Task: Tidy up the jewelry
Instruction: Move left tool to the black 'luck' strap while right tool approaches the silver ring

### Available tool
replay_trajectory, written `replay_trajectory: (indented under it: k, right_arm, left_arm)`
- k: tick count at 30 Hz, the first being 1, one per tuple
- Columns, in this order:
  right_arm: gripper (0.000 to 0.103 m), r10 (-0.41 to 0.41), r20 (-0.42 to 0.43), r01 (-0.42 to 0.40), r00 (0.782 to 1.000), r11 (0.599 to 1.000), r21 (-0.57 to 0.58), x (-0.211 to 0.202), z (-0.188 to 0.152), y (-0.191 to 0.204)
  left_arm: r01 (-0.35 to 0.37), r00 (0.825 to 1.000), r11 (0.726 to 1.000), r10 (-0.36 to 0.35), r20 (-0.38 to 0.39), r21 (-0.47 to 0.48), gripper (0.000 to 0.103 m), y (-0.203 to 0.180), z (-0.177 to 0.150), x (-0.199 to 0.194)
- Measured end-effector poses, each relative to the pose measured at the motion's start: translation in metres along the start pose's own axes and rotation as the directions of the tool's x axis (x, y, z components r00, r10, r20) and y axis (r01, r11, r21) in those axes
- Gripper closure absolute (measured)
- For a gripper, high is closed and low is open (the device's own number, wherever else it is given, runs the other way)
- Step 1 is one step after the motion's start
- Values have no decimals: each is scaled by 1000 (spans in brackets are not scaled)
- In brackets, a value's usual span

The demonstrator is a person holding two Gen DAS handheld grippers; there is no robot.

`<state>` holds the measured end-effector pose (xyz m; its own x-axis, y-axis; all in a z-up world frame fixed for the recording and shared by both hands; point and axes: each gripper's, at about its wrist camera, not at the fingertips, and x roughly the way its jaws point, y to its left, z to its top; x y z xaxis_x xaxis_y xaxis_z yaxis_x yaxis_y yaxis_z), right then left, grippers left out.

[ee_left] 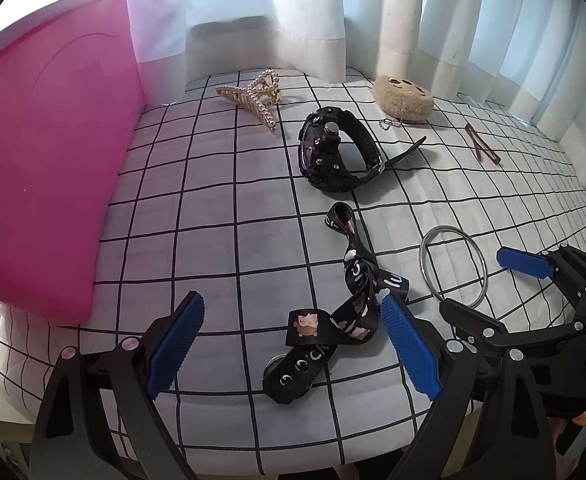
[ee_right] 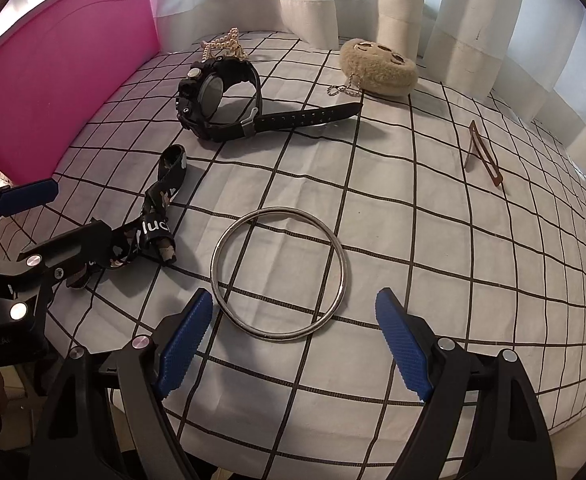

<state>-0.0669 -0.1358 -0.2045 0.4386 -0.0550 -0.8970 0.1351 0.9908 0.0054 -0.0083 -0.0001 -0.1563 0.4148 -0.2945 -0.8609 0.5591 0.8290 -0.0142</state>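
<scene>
Both tongs gaped wide, holding nothing. Left tongs (ee_left: 293, 344) straddled lanyard (ee_left: 357, 280), right tongs (ee_right: 293, 344) lined up on bangle (ee_right: 280, 272), probably pre-grab toward pink box (ee_right: 65, 80).

White cloth with black grid lines (ee_left: 221, 248) spread flat across the work surface, reaching the front edge. White curtains (ee_left: 301, 4) hanging in vertical folds along the far side, hems meeting the cloth. Daylight passing through the curtain fabric, bluish between folds, brightest at upper left. Soft shadows cast toward the viewer. Same grid cloth (ee_right: 433, 280) and curtains (ee_right: 397, 4) in the right wrist view, with paler panels at far right.
</scene>
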Motion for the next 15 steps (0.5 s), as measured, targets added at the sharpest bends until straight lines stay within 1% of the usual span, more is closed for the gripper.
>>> replay_trajectory:
  k: [6, 15]
  right_arm:
    - [22, -5, 4, 5, 1000, 1000, 11, 5, 2, -3]
    - [21, -21, 32, 20, 999, 999, 41, 8, 6, -12]
  left_arm:
    - [4, 1000, 1000, -4, 1, 1, 15, -2, -1, 2]
    - [17, 1000, 1000, -17, 4, 16, 15, -9, 0, 7]
